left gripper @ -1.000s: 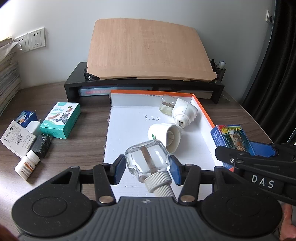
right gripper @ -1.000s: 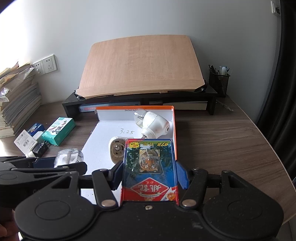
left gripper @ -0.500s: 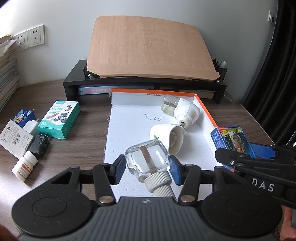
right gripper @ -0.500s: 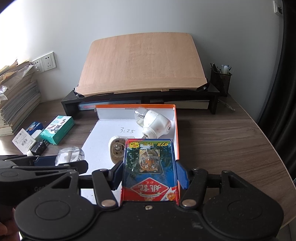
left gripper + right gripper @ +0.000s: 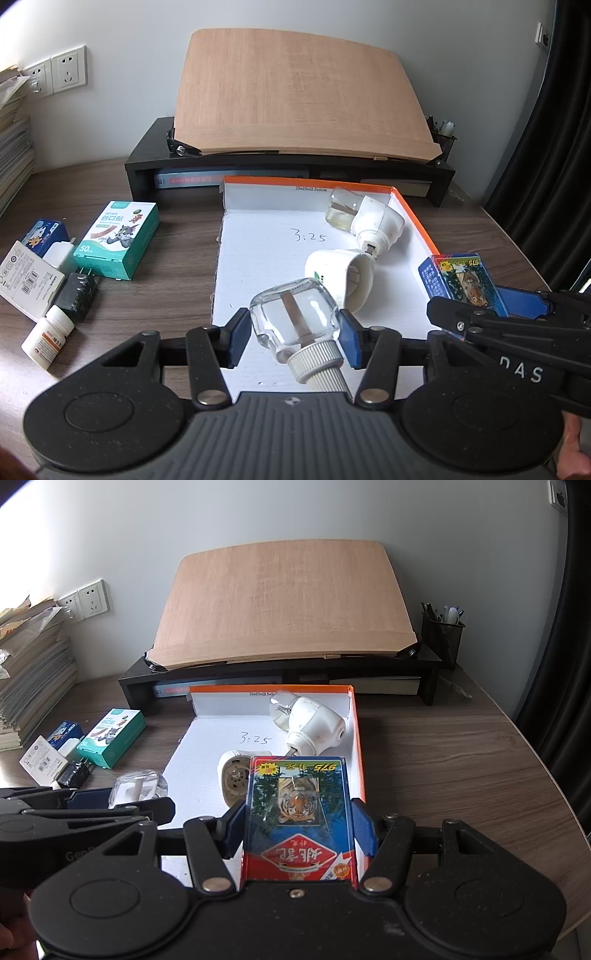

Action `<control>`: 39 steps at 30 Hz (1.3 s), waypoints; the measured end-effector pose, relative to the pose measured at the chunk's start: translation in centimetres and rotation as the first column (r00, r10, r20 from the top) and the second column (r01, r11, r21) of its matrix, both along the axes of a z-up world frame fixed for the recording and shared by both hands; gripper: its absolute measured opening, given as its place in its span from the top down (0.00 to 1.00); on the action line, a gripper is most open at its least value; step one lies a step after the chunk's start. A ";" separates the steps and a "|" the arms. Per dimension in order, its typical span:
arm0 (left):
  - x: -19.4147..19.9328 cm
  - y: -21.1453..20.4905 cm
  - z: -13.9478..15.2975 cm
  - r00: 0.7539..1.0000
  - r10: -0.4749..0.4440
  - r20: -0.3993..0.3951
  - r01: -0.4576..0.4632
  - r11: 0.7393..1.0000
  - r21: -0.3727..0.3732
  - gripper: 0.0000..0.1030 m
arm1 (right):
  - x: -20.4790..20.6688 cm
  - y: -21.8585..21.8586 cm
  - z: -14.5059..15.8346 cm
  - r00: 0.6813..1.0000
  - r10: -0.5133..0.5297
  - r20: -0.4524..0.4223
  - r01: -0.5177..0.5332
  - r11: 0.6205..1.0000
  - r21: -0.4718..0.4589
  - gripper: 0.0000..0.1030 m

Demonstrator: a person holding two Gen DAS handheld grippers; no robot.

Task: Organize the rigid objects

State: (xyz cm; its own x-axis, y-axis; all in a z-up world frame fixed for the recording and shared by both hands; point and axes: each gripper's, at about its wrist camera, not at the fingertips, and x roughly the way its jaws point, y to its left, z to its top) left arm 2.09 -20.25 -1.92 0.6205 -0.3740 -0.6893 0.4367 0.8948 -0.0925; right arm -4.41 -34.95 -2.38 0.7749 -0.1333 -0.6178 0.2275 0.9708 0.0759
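Observation:
My left gripper (image 5: pixel 295 338) is shut on a clear glass bottle (image 5: pixel 293 319) with a ribbed white cap, held over the near end of the white tray with orange rim (image 5: pixel 258 266). My right gripper (image 5: pixel 300 823) is shut on a blue and red card box with a tiger picture (image 5: pixel 298 812), held above the tray's near right corner; the card box also shows in the left wrist view (image 5: pixel 461 278). Two white plug-in diffusers (image 5: pixel 373 225) (image 5: pixel 341 275) lie in the tray.
Left of the tray lie a teal plaster box (image 5: pixel 118 238), a small blue box (image 5: pixel 46 234), a white leaflet box (image 5: pixel 26 280), a black adapter (image 5: pixel 79 295) and a white pill bottle (image 5: pixel 48 338). A black monitor stand with a wooden board (image 5: pixel 291 103) is behind. A pen cup (image 5: pixel 443 637) stands at the back right.
Both grippers have risen a little and eased back with their loads; the desk items sit lower and farther in view. Nothing was released or picked up.

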 end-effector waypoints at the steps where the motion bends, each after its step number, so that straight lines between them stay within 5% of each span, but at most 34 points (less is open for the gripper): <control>1: 0.0 0.1 0.0 1.000 0.000 -0.002 0.000 1.000 0.000 0.50 | 0.0 0.1 0.0 1.000 -0.002 -0.002 0.002 1.000 0.001 0.31; 39: 0.8 2.7 1.1 0.992 -0.122 -0.038 0.123 0.992 0.019 0.50 | -0.9 3.7 1.1 0.990 -0.128 -0.061 0.128 0.992 0.000 0.31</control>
